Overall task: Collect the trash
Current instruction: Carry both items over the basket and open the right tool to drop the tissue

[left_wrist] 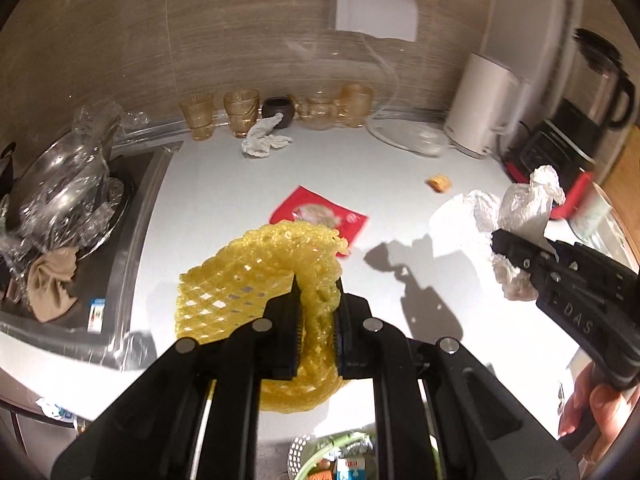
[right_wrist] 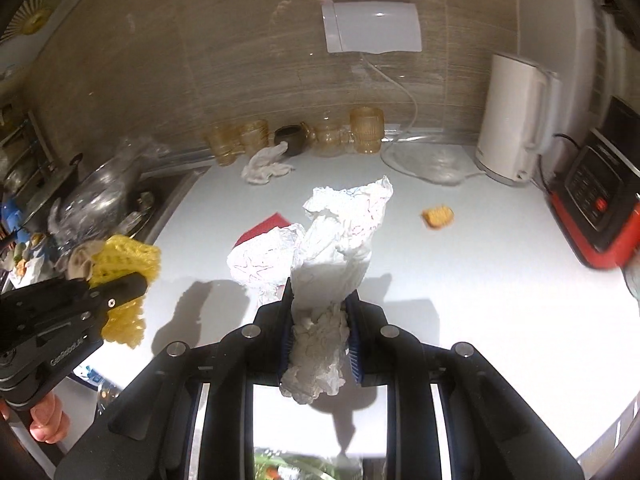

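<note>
Left gripper [left_wrist: 317, 300] clamps one yellow foam net [left_wrist: 256, 280]; right gripper [right_wrist: 320, 312] pinches one crumpled wrapper [right_wrist: 332, 256]. Perhaps three scraps lie on the surface [right_wrist: 500, 300].

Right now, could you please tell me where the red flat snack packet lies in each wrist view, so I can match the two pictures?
Left wrist view: the red flat snack packet lies at centre on the countertop, just beyond the yellow foam net.
Right wrist view: only a red corner shows left of centre, behind the crumpled white paper.
Shared landmark: the white electric kettle at the back right.
</note>
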The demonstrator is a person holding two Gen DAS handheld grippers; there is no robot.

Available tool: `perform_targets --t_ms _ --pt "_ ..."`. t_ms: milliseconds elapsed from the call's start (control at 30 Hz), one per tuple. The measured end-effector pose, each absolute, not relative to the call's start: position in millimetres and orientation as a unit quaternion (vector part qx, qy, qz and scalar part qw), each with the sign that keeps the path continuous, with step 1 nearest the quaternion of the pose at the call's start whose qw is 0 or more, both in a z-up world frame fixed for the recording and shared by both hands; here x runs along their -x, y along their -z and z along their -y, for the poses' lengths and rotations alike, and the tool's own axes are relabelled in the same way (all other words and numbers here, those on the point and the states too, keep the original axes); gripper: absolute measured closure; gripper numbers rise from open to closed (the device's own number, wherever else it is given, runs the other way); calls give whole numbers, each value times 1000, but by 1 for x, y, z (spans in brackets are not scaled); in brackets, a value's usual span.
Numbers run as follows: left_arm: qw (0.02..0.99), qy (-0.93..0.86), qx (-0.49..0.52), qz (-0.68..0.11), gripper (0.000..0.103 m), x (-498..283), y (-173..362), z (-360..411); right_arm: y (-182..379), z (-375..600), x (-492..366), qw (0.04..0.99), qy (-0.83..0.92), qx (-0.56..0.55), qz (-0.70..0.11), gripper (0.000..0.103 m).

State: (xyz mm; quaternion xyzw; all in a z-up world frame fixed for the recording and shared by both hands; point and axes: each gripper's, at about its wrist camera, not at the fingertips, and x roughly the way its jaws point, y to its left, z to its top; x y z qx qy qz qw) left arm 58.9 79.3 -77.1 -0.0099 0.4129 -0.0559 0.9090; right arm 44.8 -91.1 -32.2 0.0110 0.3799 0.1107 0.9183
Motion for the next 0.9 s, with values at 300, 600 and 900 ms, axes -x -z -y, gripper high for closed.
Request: perform_targets --t_ms 300,600,900 --pt "909 89 -9 -407 91 20 68 -75 29 90 57 919 -90 -29 -382 80" --pt "903 124 -22 -412 91 80 75 -85 47 72 137 910 -74 -35 -406 80" --pt "885 153 -38 -438 91 129 111 -103 109 42 200 879 -76 -17 -470 78"
